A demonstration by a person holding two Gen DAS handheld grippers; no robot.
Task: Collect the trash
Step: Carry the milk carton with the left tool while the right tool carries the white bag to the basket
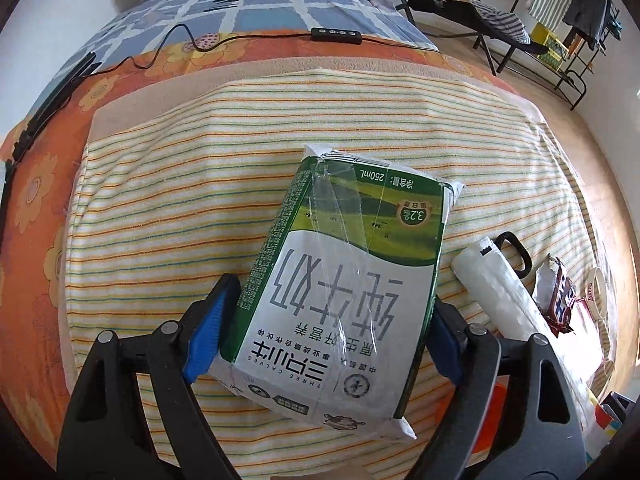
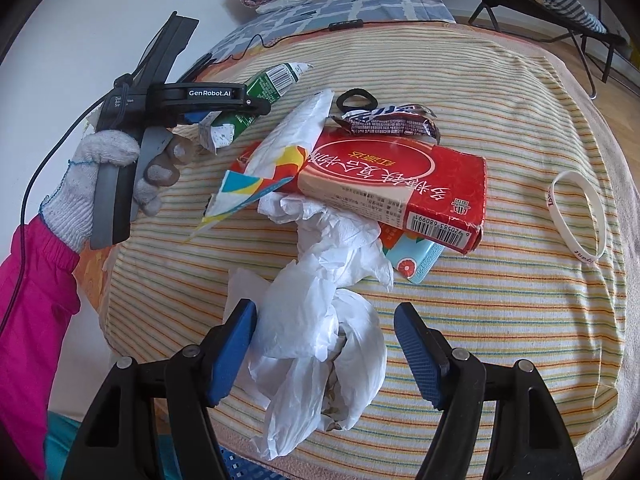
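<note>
My left gripper is shut on a green and white milk carton and holds it above the striped cloth. In the right wrist view that gripper and its carton show at the upper left. My right gripper is open, its jaws on either side of a crumpled white plastic bag. Beyond the bag lie a red box, a teal carton, a colourful white wrapper and a dark snack wrapper.
A white wristband lies on the cloth at the right. A black hair tie lies behind the trash. A cable with a black controller crosses the bed. A folding chair stands at the far right.
</note>
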